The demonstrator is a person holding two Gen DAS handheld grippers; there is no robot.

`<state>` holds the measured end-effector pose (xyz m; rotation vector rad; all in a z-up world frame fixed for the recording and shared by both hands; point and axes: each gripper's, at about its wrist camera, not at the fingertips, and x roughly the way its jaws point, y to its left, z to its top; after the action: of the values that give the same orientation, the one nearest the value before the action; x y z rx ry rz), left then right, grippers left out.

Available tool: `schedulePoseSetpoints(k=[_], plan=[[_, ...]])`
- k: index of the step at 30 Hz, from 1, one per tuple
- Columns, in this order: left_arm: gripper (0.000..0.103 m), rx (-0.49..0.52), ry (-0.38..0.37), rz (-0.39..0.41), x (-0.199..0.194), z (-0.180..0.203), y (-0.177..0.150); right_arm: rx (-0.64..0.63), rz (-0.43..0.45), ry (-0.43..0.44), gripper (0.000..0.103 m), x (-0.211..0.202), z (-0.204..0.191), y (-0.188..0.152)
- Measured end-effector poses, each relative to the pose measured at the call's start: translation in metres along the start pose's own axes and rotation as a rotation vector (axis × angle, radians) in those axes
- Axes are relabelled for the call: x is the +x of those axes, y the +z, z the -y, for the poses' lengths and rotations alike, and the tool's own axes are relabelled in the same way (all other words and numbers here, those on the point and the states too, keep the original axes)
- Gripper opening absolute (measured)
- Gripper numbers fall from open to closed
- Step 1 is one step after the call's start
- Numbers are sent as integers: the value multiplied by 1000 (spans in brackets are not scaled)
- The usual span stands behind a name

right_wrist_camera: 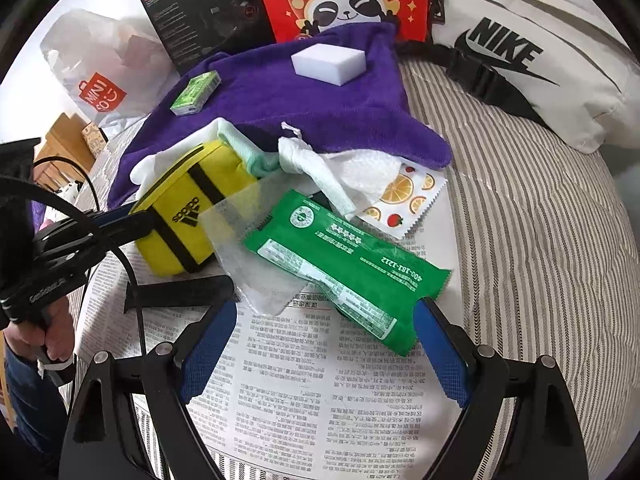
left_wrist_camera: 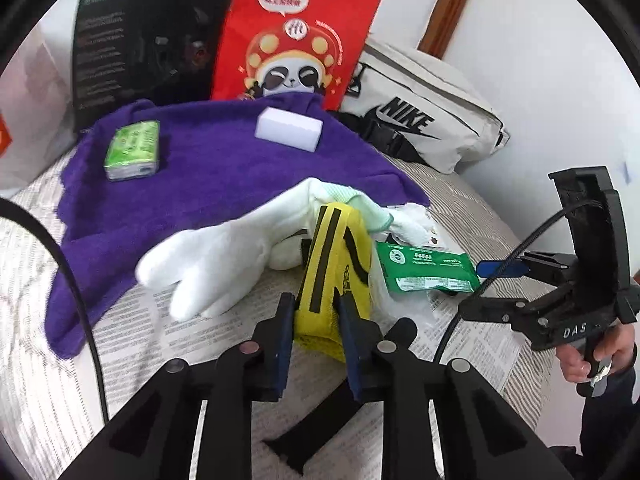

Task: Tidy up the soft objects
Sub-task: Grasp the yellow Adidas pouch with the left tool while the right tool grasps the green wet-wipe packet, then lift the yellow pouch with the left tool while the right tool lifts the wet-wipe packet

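Note:
My left gripper (left_wrist_camera: 316,308) is shut on the near end of a yellow Adidas sock (left_wrist_camera: 332,260) with black stripes, lying on the newspaper. Beside it lies a white sock (left_wrist_camera: 224,256), partly on the purple towel (left_wrist_camera: 200,168). A white foam block (left_wrist_camera: 289,128) and a green tissue pack (left_wrist_camera: 132,150) rest on the towel. In the right wrist view my right gripper (right_wrist_camera: 326,308) stands open over the newspaper. One end of a green wipe packet (right_wrist_camera: 340,264) lies between its blue pads, which stand apart from it. A crumpled white wipe (right_wrist_camera: 320,160) and a mint sock (right_wrist_camera: 248,152) lie behind the packet.
A red panda bag (left_wrist_camera: 296,32), a black box (left_wrist_camera: 148,40) and a white Nike bag (left_wrist_camera: 420,120) stand at the back. A Miniso plastic bag (right_wrist_camera: 100,80) sits far left. A fruit-print sachet (right_wrist_camera: 404,196) and a black strap (right_wrist_camera: 176,292) lie on the newspaper (right_wrist_camera: 296,392).

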<state>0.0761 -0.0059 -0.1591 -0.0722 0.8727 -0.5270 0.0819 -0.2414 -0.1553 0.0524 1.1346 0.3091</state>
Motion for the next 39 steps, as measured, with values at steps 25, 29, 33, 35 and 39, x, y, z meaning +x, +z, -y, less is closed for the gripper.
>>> schedulePoseSetpoints(k=[25, 29, 33, 35, 39], plan=[[23, -12, -61, -5, 29, 11, -5, 19, -22, 10, 89, 6, 1, -3], [22, -31, -91, -1, 25, 8, -4, 21, -10, 8, 89, 2, 1, -4], [19, -18, -74, 23, 9, 7, -4, 9, -5, 3, 89, -1, -1, -2], [19, -10, -47, 33, -2, 5, -3, 5, 0, 1, 89, -2, -2, -1], [18, -35, -1, 59, -27, -7, -9, -2, 7, 1, 89, -3, -4, 2]])
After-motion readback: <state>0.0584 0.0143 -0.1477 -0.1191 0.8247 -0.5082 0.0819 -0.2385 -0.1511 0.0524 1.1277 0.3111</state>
